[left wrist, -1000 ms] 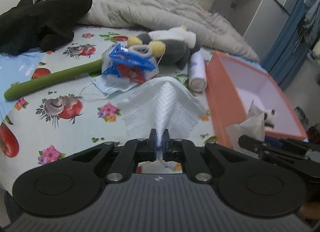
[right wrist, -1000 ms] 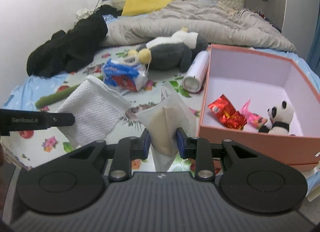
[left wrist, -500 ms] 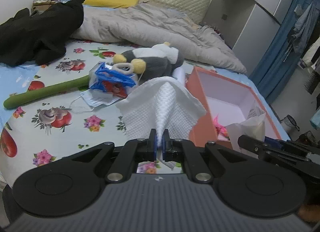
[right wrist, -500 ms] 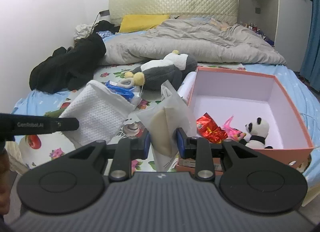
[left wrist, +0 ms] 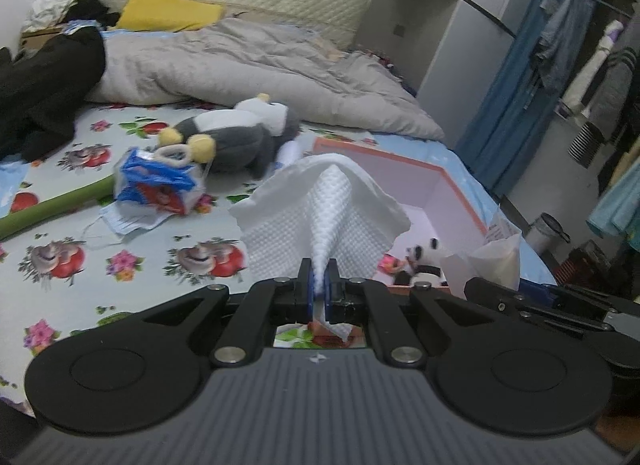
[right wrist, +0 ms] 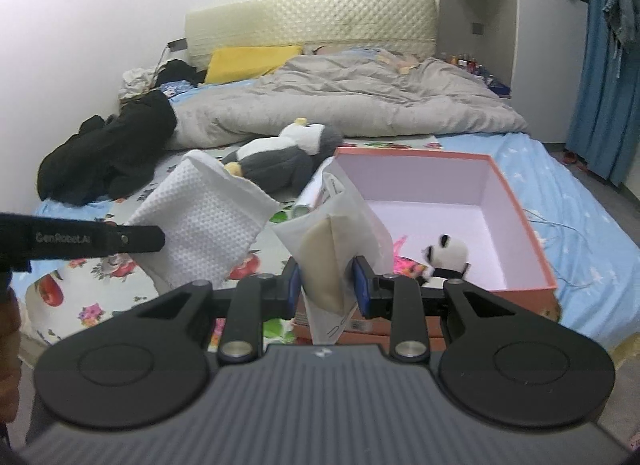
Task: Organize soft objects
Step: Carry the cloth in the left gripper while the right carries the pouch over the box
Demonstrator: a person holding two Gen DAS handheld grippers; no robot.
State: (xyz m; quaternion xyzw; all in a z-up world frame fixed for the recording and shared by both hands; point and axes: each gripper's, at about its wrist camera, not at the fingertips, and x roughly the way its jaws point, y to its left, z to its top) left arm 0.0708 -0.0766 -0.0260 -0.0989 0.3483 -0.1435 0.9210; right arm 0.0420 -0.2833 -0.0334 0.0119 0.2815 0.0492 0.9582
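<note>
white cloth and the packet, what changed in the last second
Both were lifted up off the bed. The left gripper kept its fingers shut on the white cloth, and the right gripper kept hold of the clear packet; nothing was taken or let go. The pink box, its small panda, the penguin plush and the blue-and-red pack stayed put.

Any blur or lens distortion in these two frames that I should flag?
Left wrist: the penguin and blue pack look motion-smeared; cloth in the claw is sharper. Right wrist: fisheye bends the wardrobe edges; soft overall.
</note>
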